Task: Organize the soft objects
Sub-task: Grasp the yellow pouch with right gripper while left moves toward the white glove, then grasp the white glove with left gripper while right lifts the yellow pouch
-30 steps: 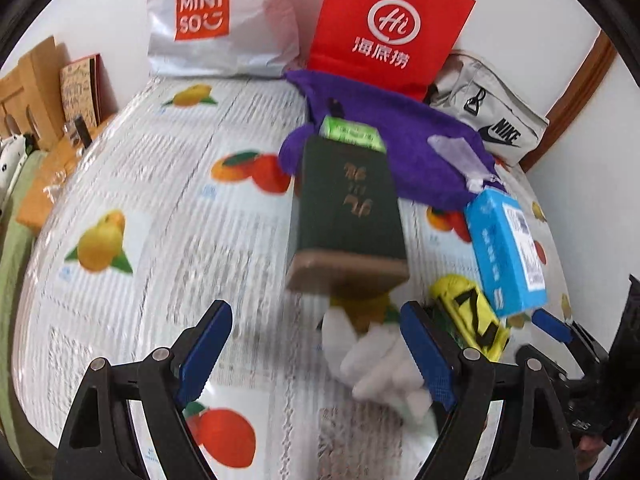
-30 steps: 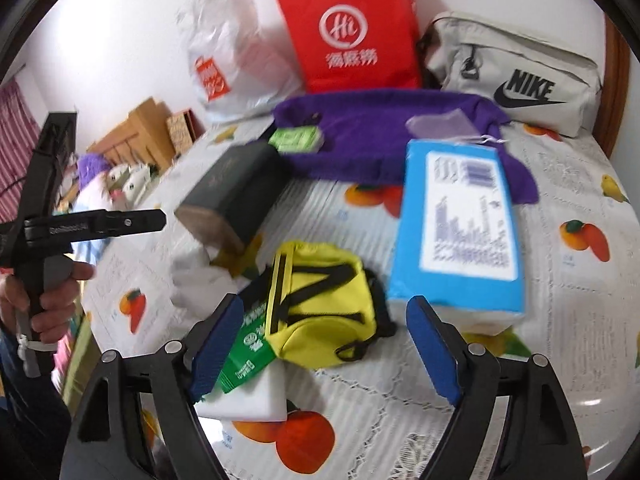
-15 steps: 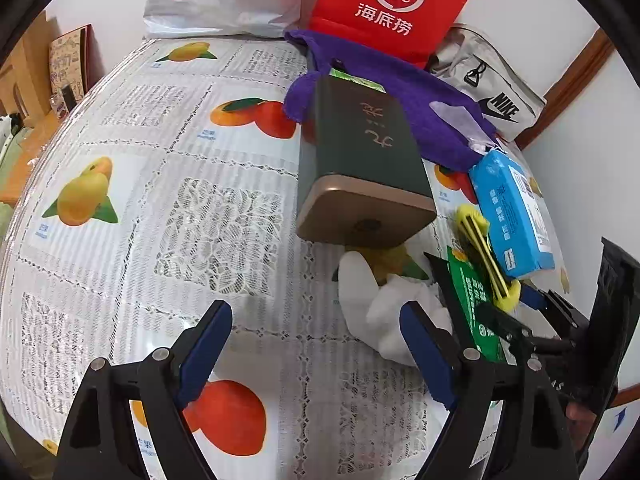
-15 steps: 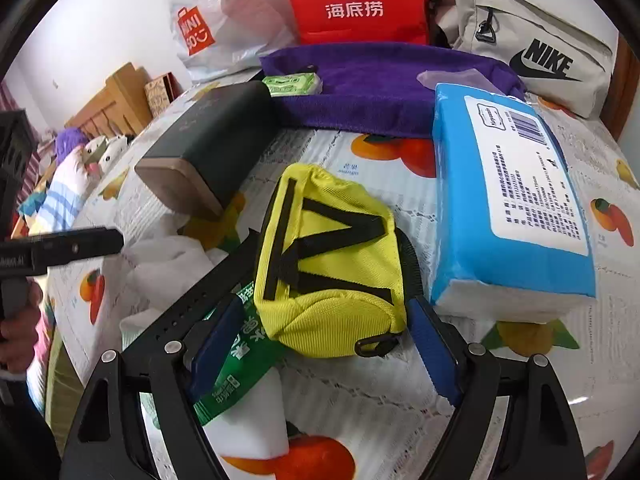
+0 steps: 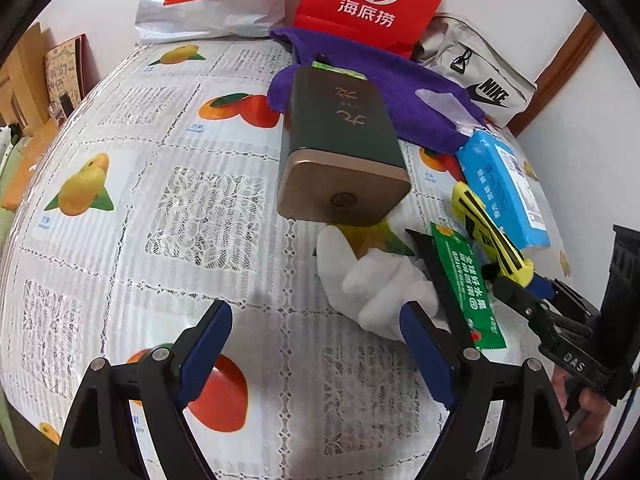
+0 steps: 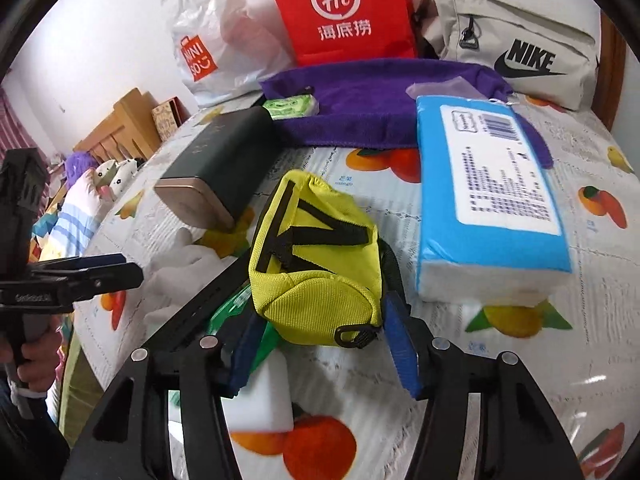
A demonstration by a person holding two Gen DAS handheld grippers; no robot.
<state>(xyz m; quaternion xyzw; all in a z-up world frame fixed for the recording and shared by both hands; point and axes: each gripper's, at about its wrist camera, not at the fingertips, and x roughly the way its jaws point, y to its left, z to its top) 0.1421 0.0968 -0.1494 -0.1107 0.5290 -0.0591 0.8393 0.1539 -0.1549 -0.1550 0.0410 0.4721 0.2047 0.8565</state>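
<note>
the right gripper (image 6: 324,354) had just been closing, its blue pads at either side of the yellow pouch (image 6: 316,256) near the worktop's (image 5: 224,208) front edge; whether they pressed it could not be told. a green packet (image 6: 236,312) and white block (image 6: 264,400) lay beside the pouch. the left gripper (image 5: 316,354) stood wide and empty by a white cloth (image 5: 376,284). beyond lay a dark tin (image 5: 340,152), blue tissue pack (image 6: 488,200), purple towel (image 6: 380,96) and bags.
</note>
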